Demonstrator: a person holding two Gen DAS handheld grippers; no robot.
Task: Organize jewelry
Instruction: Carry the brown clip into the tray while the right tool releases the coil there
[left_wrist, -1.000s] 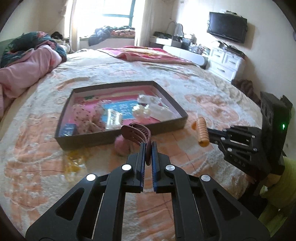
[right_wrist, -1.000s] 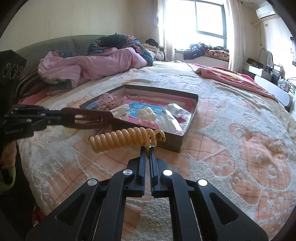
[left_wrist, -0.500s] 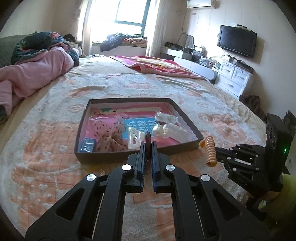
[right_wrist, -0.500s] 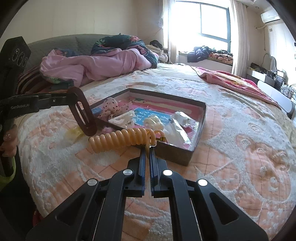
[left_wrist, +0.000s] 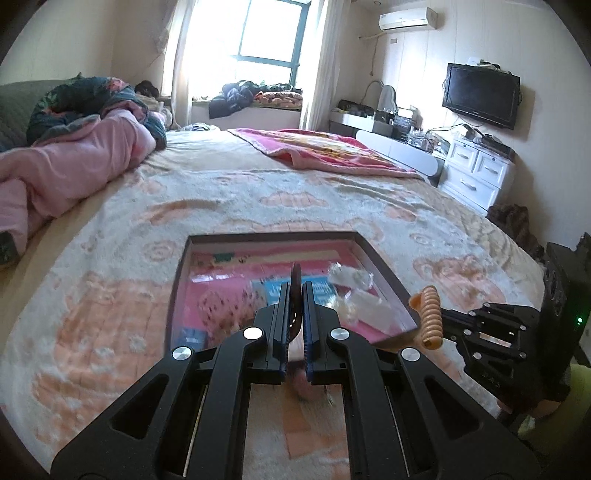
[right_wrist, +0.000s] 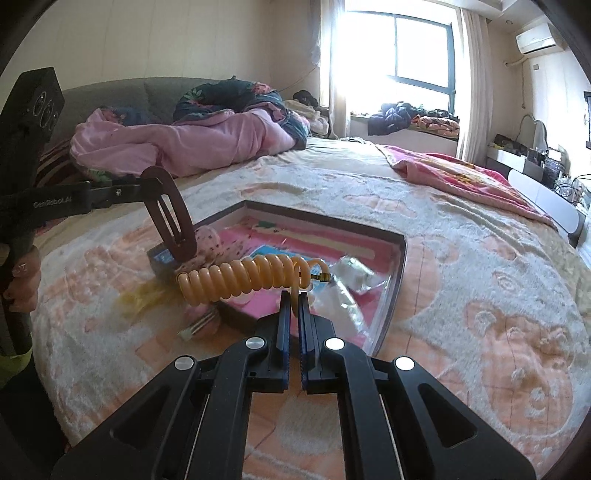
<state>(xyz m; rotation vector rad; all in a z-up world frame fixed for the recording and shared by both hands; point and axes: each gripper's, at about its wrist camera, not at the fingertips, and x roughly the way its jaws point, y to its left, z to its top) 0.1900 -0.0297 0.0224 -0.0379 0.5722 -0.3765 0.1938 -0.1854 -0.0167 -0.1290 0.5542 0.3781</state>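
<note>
My left gripper (left_wrist: 294, 291) is shut on a dark brown hair clip (left_wrist: 295, 275), seen edge-on; in the right wrist view the clip (right_wrist: 170, 216) hangs from that gripper above the tray's near left corner. My right gripper (right_wrist: 293, 299) is shut on an orange spiral hair tie (right_wrist: 243, 277), held over the tray's near edge; it also shows in the left wrist view (left_wrist: 430, 317). The dark-rimmed tray (left_wrist: 384, 273) with a pink lining lies on the bed and holds clear packets (left_wrist: 347, 277), a spotted pink fabric piece (right_wrist: 208, 240) and a small blue box (left_wrist: 192, 336).
A yellow item (right_wrist: 142, 295) and a pink fluffy item with a clip (right_wrist: 201, 323) lie on the blanket beside the tray's near corner. A pink quilt (left_wrist: 66, 162) is heaped at the bed's left. White drawers (left_wrist: 476, 173) and a TV stand at the right wall.
My left gripper has risen and tilted up with the hair clip, now over the tray's near side. My right gripper has lifted a little with the spiral hair tie.
</note>
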